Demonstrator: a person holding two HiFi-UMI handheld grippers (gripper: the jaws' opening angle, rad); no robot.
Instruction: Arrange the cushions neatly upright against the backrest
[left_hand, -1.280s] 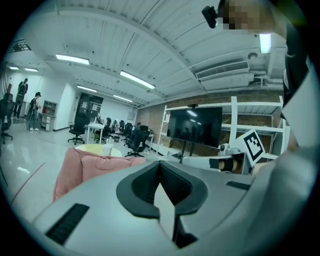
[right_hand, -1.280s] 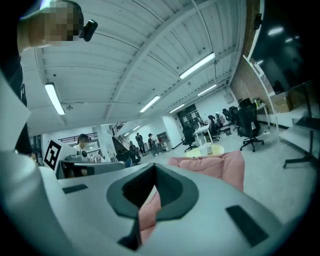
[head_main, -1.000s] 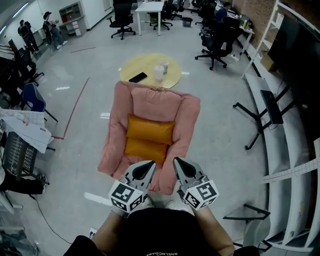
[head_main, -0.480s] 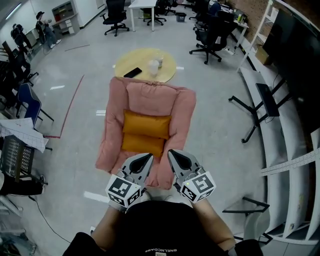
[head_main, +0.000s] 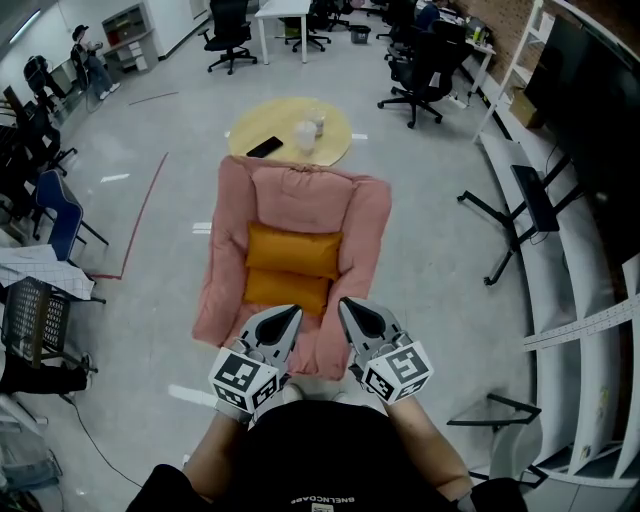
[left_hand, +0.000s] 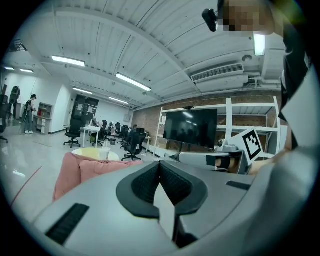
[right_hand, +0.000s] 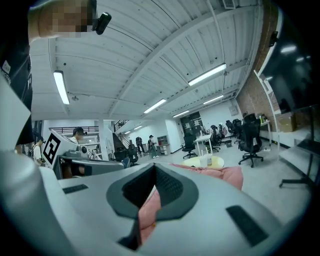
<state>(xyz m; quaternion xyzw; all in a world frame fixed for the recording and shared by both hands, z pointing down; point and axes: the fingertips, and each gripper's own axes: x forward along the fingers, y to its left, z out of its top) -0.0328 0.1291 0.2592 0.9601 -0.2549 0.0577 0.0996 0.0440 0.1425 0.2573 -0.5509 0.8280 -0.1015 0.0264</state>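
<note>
Illumination is bright, even and cool. It comes from ceiling strip lights (left_hand: 132, 82) set in rows overhead; the nearest tubes burn out to plain white. The polished grey floor (head_main: 440, 250) carries pale patches of reflected light toward its far left edge. Shadows under the office chairs (head_main: 425, 75) are short and soft-edged. The head view is sharp throughout, with straight lines bowing near its corners. Both gripper views are circular fisheye pictures with black corners and heavy curvature at the rim. There the left gripper (left_hand: 160, 162) and the right gripper (right_hand: 154, 167) loom slightly soft in the foreground, while the room behind stays clear. The wall screen (left_hand: 190, 127) reads dark, with faint reflections.
</note>
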